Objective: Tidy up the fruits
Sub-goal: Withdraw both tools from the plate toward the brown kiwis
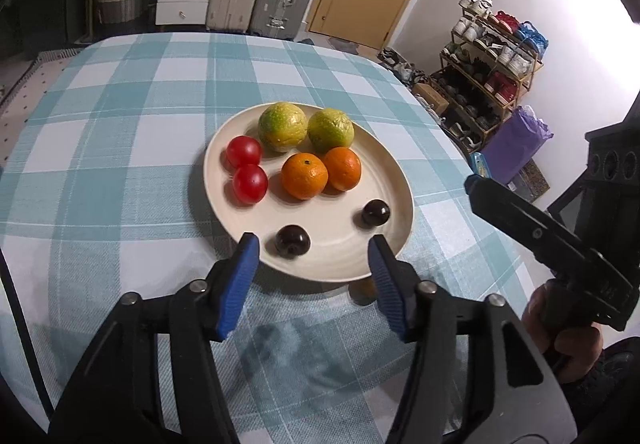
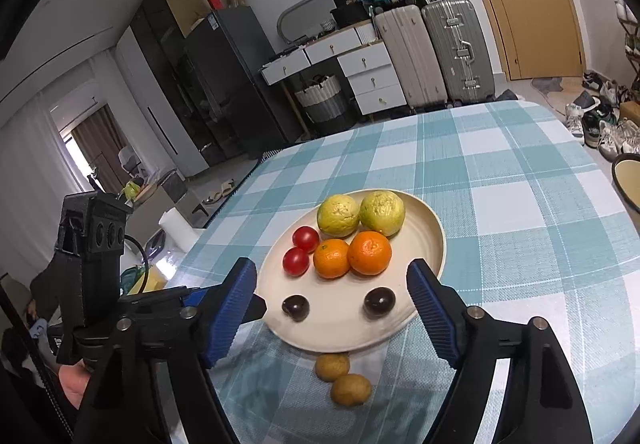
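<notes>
The plate (image 1: 224,148) sat at the centre of the frame on the checked counter (image 1: 120,124), loaded in pairs: two green-yellow fruits (image 1: 282,126) at the back, two tomatoes (image 1: 244,151) on the left, two oranges (image 1: 304,176) in the middle, two dark plums (image 1: 292,241) at the front. The left gripper (image 1: 314,254) hovered at the plate's near rim, fingers apart and empty. The right gripper (image 2: 332,280) stood wider still, gripping nothing. Two brown fruits (image 2: 332,366) lay on the cloth just below the plate.
</notes>
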Demonstrator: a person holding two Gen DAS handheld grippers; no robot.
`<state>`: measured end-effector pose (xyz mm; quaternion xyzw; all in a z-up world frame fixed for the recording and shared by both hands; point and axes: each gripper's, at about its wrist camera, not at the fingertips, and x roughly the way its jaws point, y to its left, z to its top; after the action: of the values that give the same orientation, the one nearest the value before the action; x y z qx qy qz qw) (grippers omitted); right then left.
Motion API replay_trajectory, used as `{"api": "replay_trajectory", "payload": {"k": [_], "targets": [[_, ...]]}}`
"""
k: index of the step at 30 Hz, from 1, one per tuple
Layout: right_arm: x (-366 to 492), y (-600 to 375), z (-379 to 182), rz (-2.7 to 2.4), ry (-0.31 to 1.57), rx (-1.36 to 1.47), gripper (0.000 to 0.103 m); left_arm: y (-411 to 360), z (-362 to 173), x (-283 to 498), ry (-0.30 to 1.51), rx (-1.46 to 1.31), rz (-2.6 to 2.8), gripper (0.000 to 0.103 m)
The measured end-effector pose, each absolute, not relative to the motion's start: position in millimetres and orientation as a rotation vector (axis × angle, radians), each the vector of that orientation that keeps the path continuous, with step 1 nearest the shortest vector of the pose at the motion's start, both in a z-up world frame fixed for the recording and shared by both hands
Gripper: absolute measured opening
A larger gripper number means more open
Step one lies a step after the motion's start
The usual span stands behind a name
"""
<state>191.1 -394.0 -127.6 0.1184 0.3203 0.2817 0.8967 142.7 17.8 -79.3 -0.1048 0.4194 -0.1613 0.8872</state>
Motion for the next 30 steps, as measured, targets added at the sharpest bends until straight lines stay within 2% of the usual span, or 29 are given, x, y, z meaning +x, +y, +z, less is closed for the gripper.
{"api": "replay_trajectory", "payload": {"k": [2,11,25,30], "targets": [[185,-394,-126,0.582,0.659,0.241,0.082,19,-77,137,0.861,-0.213,-0.322,0.063],[165,-395,-123,0.577,0.643,0.227,0.087,19,-72,116,0.843,-0.192,-0.279,0.077],[136,-409,-132,0.524,0.645,0.214,0.096,16,-89,97,0.877,-0.187,-0.216,0.086],[132,-410,-142,0.512,0.670,0.198,0.097,15,-101,93,0.890,-0.179,-0.211,0.097]]}}
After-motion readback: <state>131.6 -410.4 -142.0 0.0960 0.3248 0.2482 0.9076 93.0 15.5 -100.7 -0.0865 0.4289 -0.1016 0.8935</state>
